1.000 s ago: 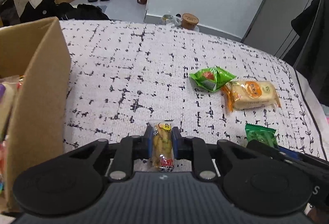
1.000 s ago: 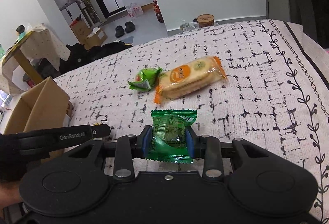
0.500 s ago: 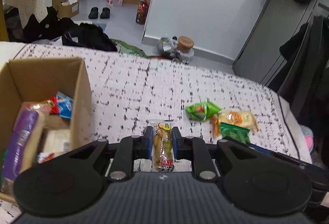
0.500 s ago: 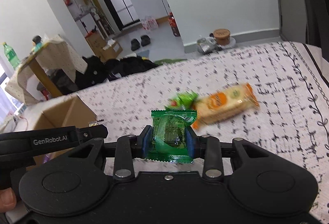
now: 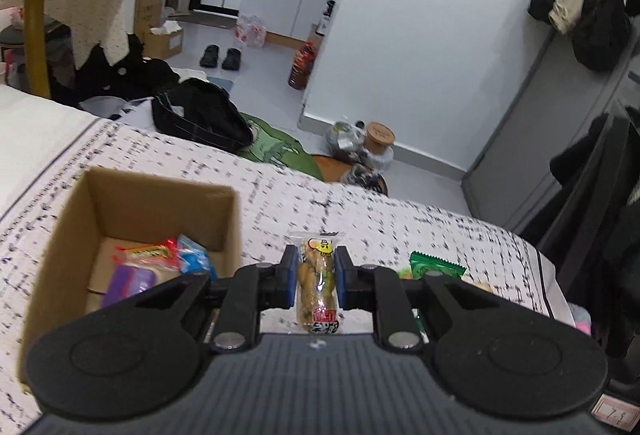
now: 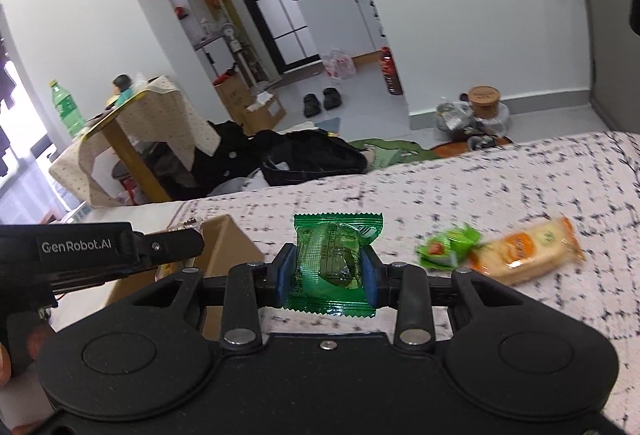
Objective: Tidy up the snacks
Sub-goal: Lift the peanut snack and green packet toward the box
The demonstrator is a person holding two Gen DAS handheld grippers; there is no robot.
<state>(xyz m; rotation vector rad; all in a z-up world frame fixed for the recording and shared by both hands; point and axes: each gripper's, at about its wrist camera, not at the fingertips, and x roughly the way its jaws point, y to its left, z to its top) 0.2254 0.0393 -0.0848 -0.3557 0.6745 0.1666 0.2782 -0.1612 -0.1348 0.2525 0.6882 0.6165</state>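
Both claws are loaded: the left gripper [image 5: 316,281] pinches a slim yellow snack packet [image 5: 317,285] across its middle, up just right of the cardboard box [image 5: 160,201], and the right gripper [image 6: 328,273] squeezes a green wrapped cake [image 6: 334,267], soft and crinkly. These look light and slippery, so mid-body grips suit them. The box mouth is open with room at the back; mind its near wall. Two packets wait on the bedspread [image 6: 460,195].

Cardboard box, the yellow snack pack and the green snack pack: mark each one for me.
cardboard box [image 5: 160,201], left wrist view, inner back wall.
yellow snack pack [image 5: 316,283], left wrist view, middle of wrapper.
green snack pack [image 6: 330,265], right wrist view, middle of wrapper.
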